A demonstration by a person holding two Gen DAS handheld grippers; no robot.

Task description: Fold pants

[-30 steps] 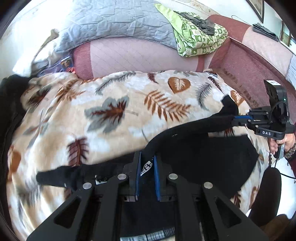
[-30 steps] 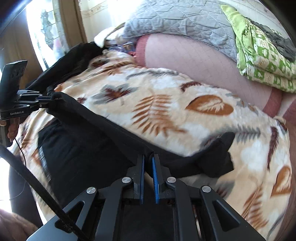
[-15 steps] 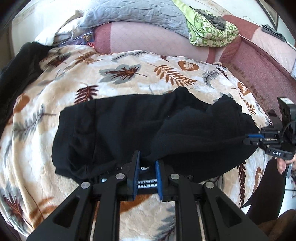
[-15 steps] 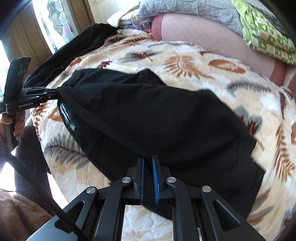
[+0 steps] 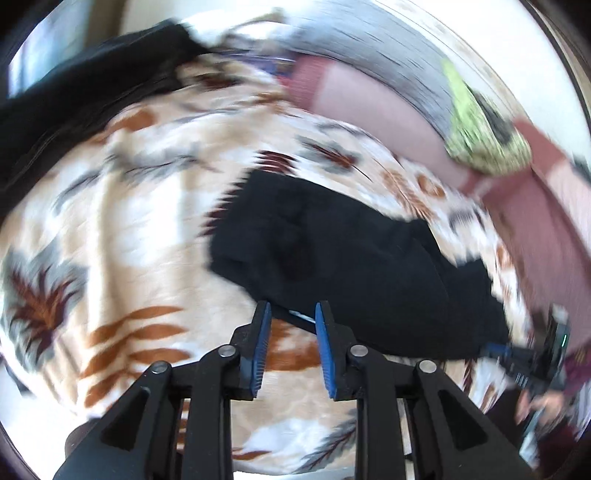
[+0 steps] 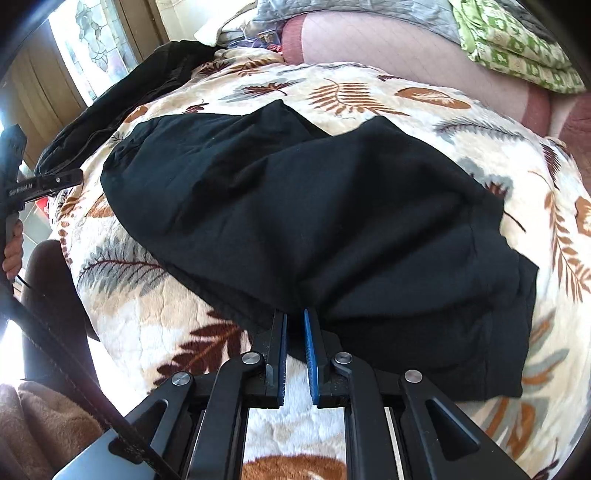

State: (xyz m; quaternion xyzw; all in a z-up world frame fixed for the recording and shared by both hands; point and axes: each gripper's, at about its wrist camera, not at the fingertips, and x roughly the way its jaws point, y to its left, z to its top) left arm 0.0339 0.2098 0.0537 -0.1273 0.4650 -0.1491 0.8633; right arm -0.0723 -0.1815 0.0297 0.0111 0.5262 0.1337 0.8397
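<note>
The black pants (image 6: 303,229) lie folded over on a leaf-patterned blanket (image 6: 461,110) that covers a bed, their near edge close to the blanket's near side; in the right wrist view the cloth spreads from the far left toward the near right, one layer lapped over another; the right hand-held gripper (image 6: 294,325) points down at the near edge of the pants, its blue pads close together with the black hem caught between them, so it is clenched on the cloth; the left hand-held gripper (image 5: 292,314) hangs over the left end of the pants, its view badly blurred; its jaws are opening, the blue pads stand apart, and the edge of the pants with a small white label sits just beyond the tips without being pressed; in the right wrist view the left hand-held gripper shows at the far left edge, held by a hand (image 6: 13,251); beyond the blanket runs a pink sofa back (image 6: 406,48), with a grey quilt (image 6: 351,11) and a green patterned cloth (image 6: 517,40) lying on top of it; a dark garment (image 6: 122,99) lies heaped at the far left of the bed
</note>
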